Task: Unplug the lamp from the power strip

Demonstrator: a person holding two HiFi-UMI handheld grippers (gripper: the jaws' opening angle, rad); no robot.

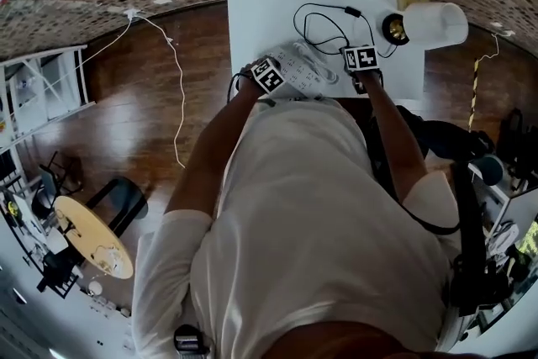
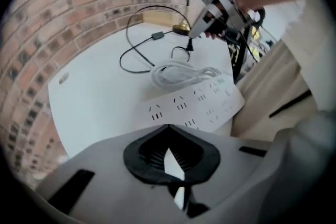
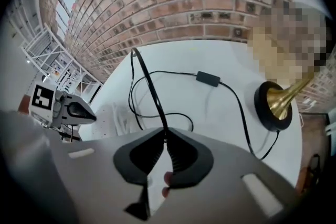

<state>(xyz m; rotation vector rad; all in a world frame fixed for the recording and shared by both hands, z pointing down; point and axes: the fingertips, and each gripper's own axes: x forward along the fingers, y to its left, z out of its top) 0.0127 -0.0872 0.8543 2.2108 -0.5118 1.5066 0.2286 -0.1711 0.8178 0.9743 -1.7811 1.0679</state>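
**Desk:** What's nearest you?

**Operator:** My own white shirt (image 1: 311,206) fills the head view and cuts off the near edge of the white table (image 2: 100,97). Just past it, my left gripper (image 2: 168,127) points steeply down at the left end of the power strip (image 2: 194,105), jaws drawn together on nothing. I can't tell whether it touches the strip, because the gripper's body hides the strip's near edge.

**Desk:** And the right?

**Operator:** My right gripper (image 3: 165,132) is clamped at its very tips on the black cord (image 3: 149,86) of the lamp (image 1: 424,25). I can't make out the plug in that gripper's own view. From the left gripper view I see a small dark lump hanging just under its tips. It is up off the table and apart from the strip, but too small for me to be sure what it is.

**Desk:** Further out?

**Operator:** The strip's white cable (image 2: 181,73) lies bunched on its far side. Beyond that, the cord loops across the table through an inline switch (image 3: 208,78) to the black-and-brass base (image 3: 273,105) at the far right. I see the white shade (image 1: 441,23) only in the head view. In the right gripper view I can't make out the lamp's upper part. A brick wall (image 3: 210,2) stands behind the table.
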